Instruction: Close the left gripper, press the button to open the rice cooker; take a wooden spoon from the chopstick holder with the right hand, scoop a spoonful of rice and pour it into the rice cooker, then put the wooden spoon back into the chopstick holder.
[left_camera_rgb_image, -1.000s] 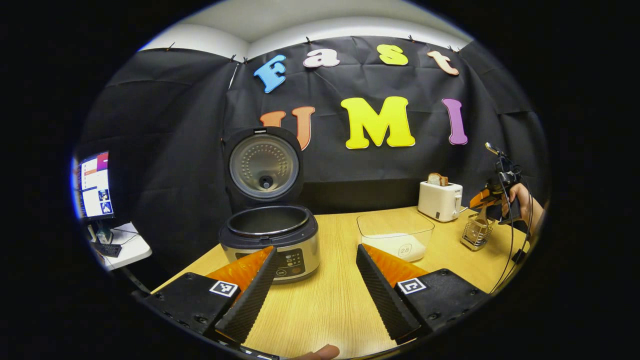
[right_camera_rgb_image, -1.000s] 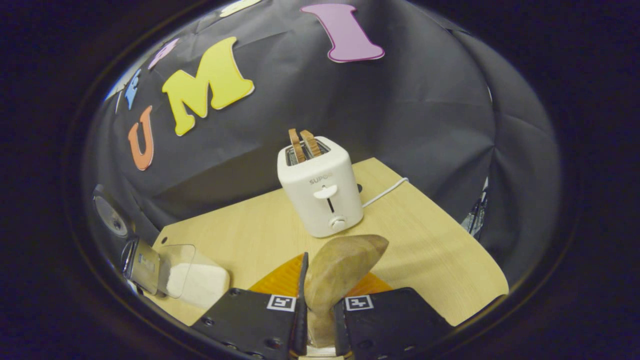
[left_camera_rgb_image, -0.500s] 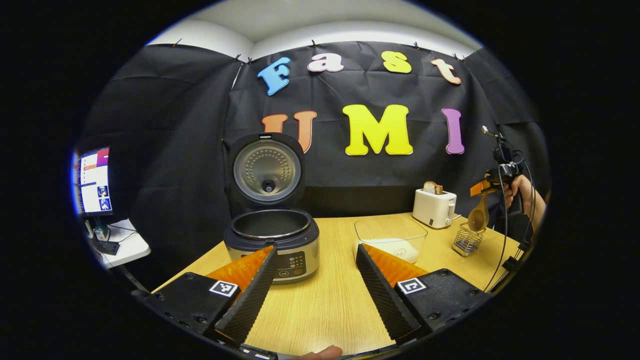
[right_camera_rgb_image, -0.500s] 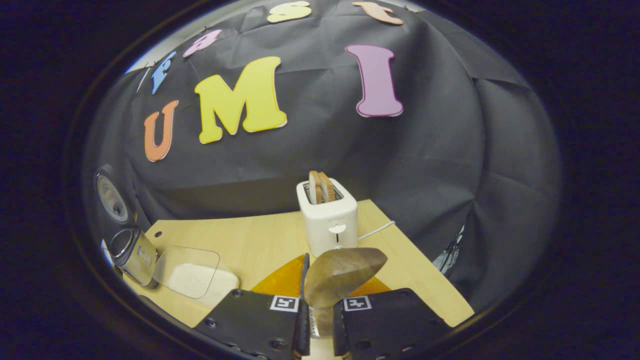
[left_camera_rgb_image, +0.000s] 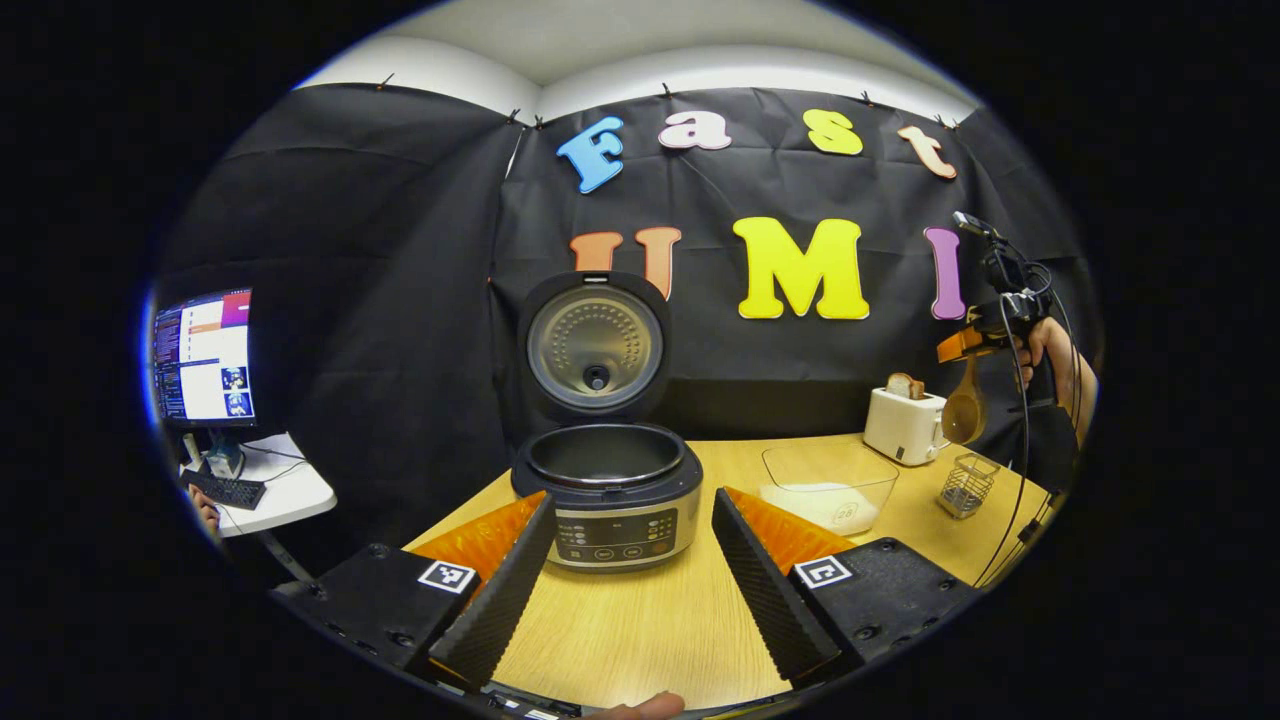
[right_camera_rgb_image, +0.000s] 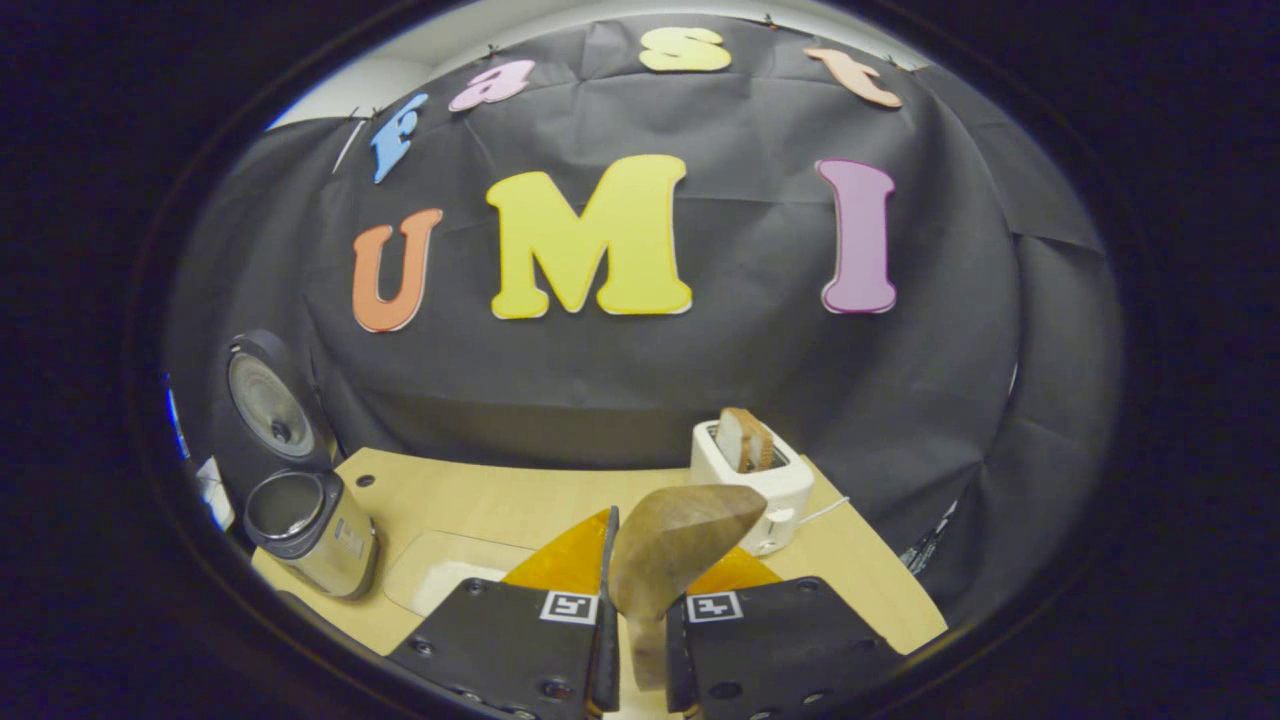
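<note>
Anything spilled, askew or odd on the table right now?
Nothing stands out. The cooker sits upright with its lid up, rice stays inside the clear tub, the holder stands upright, and the right claw grips the spoon cleanly.

A staged recording booth, not a real kitchen: black cloth wall (left_camera_rgb_image: 400, 300) behind a wooden desk (left_camera_rgb_image: 640, 620) with rice cooker (left_camera_rgb_image: 612, 490) and toaster (left_camera_rgb_image: 903, 425), computer monitor (left_camera_rgb_image: 203, 357) alongside.

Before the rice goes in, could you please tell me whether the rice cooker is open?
Open: the rice cooker has its lid standing upright behind the exposed inner pot.
</note>
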